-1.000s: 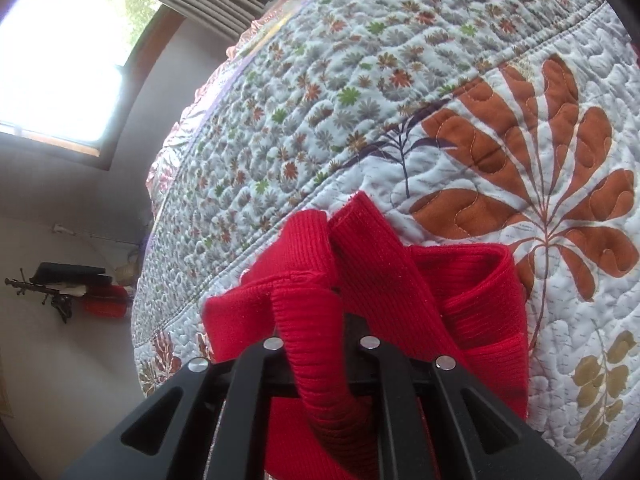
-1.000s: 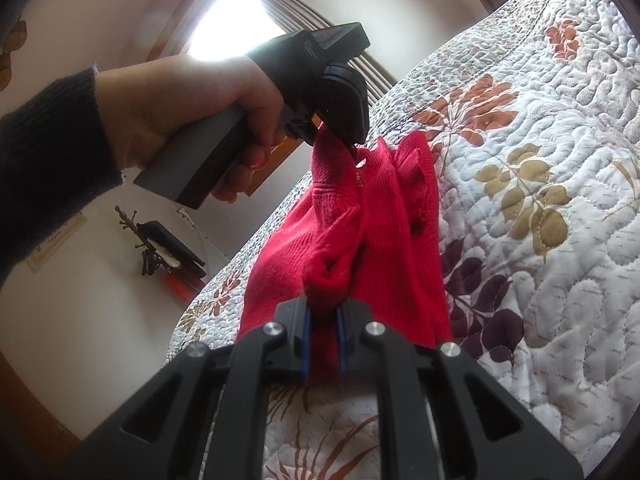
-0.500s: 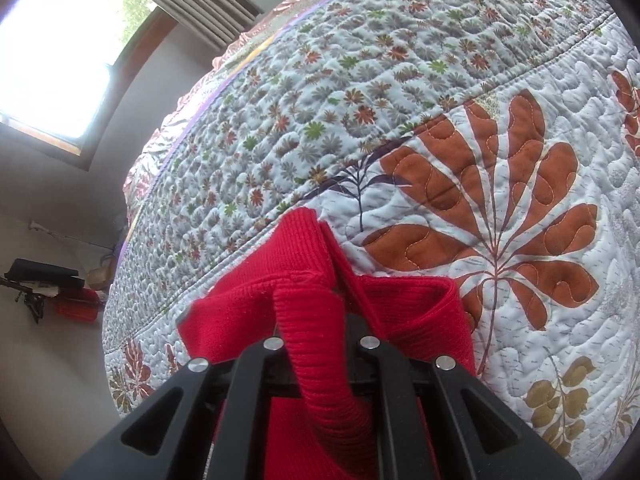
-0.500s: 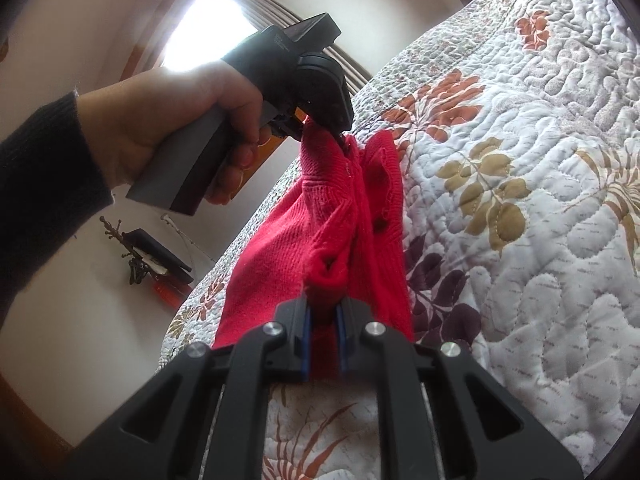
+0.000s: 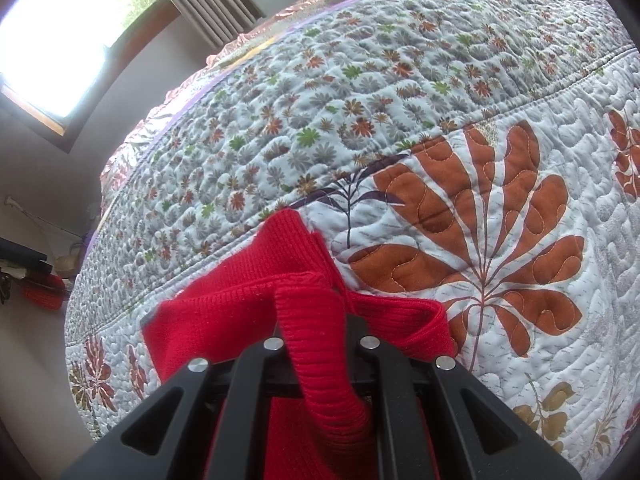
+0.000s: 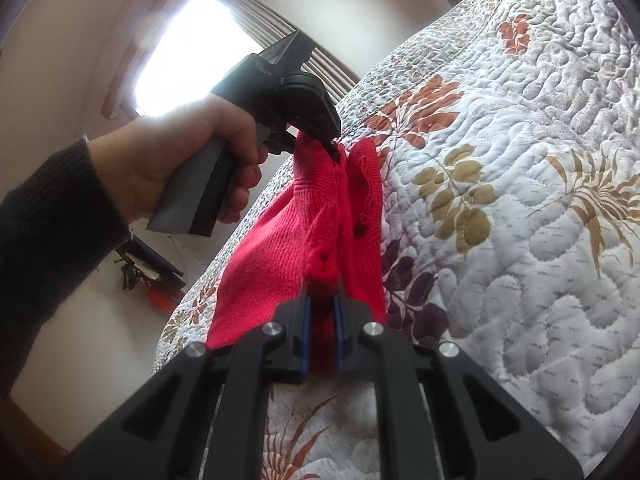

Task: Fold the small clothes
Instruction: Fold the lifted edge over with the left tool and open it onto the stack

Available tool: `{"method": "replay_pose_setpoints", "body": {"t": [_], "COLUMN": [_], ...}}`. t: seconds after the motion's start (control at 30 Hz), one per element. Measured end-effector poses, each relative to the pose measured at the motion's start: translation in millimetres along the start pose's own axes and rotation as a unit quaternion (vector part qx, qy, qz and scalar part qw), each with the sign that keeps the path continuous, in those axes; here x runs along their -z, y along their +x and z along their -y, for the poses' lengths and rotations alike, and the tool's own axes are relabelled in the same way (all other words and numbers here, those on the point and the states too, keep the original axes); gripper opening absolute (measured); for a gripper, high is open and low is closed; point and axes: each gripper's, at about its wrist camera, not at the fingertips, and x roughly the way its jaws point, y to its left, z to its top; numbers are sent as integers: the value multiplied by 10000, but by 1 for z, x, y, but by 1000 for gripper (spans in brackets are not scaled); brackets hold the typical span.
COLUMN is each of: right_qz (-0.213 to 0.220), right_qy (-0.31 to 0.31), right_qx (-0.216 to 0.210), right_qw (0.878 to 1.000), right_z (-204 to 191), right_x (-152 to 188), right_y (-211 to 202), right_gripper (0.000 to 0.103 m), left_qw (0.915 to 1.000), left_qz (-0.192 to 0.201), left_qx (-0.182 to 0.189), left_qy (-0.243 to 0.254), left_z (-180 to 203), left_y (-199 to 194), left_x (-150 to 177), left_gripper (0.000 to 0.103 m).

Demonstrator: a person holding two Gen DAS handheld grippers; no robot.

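A small red knit garment [image 6: 280, 256] hangs stretched between both grippers above the quilted bedspread [image 6: 520, 240]. My right gripper [image 6: 322, 300] is shut on one bunched end of it. At the far end, my left gripper [image 6: 332, 148], held by a hand in a dark sleeve, pinches the other end. In the left wrist view the red knit garment [image 5: 240, 320] bunches up in front of the left gripper [image 5: 320, 320], a ribbed fold running down between its fingers. The garment's lower part drapes toward the bed.
The floral quilt [image 5: 460, 160] covers the bed, its edge falling off to the left. A bright window [image 5: 60, 40] with curtains is at the upper left. A dark stand and a red object [image 6: 156, 280] sit on the floor beside the bed.
Both grippers have moved across the bed with the garment still held, and the left one sits lower and closer to the quilt. The hanging folds have gathered tighter.
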Motion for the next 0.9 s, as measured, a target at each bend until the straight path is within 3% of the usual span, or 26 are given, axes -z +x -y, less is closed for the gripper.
{"method": "replay_pose_setpoints", "body": {"t": [0.13, 0.27, 0.3, 0.33, 0.37, 0.4, 0.47, 0.6, 0.67, 0.77, 0.9], "right_qz": [28, -128, -203, -255, -293, -324, -338, -281, -263, -418, -959], "right_qy": [16, 411, 410, 404, 460, 545, 626, 619, 589, 411, 60], "right_qx": [-20, -462, -416, -313, -287, -344, -552, -561, -503, -395, -327], "right_qw": [10000, 9980, 9981, 9984, 9981, 9974, 9959, 9961, 9966, 9975, 9948], "right_z": [0, 14, 17, 19, 22, 24, 26, 29, 32, 30, 18], "right_x": [1, -1, -1, -1, 0, -1, -2, -8, -12, -13, -7], "right_y": [-4, -1, 2, 4, 5, 5, 3, -4, -6, -1, 13], "right_gripper": [7, 7, 11, 16, 29, 36, 44, 44, 40, 34, 27], "left_qw": [9998, 9999, 9999, 9999, 9997, 9996, 9994, 9963, 9899, 9719, 9442], "left_qz": [143, 103, 80, 41, 3, 11, 153, 714, 1125, 1585, 1769], "left_qx": [127, 39, 48, 94, 226, 295, 260, 480, 867, 1720, 2753], "left_qy": [-104, 64, 57, 31, 13, 29, 140, 82, -42, -247, -382], "left_z": [-8, 0, 1, 3, 4, 6, 6, -17, -37, -68, -95], "left_y": [-4, 3, 5, 6, 7, 5, -3, -41, -67, -94, -101], "left_x": [3, 5, 5, 4, 3, 3, 6, 13, 26, 61, 129], "left_gripper": [7, 8, 11, 15, 35, 53, 57, 67, 72, 77, 78]}}
